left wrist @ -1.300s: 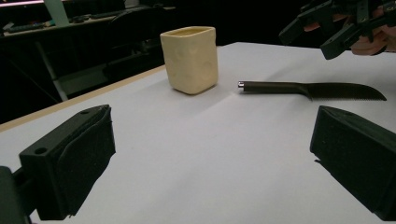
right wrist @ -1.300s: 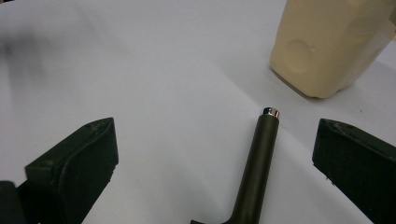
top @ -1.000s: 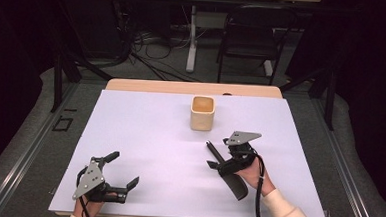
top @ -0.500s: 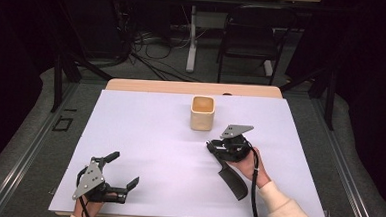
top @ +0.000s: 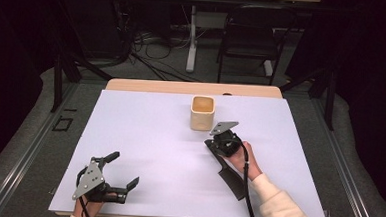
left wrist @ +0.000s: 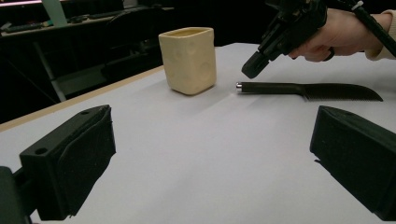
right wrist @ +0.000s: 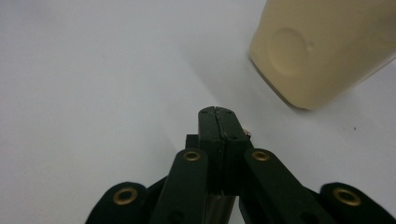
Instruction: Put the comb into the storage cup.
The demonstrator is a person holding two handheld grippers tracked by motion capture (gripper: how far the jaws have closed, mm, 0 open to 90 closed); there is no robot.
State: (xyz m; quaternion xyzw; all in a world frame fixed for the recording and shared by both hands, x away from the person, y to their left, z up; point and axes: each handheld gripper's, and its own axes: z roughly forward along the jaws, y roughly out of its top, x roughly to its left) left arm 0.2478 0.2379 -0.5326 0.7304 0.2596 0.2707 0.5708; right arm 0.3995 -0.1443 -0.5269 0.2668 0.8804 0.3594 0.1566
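Above the knife, right tongs just clenched empty; left tongs released

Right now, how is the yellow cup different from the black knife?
The cup is pale yellow; the knife is black. The cup stands upright; the knife lies flat on the white table. The cup is squat and boxy; the knife is long and thin with a toothed edge. Both rest on the table, close together, apart from each other.
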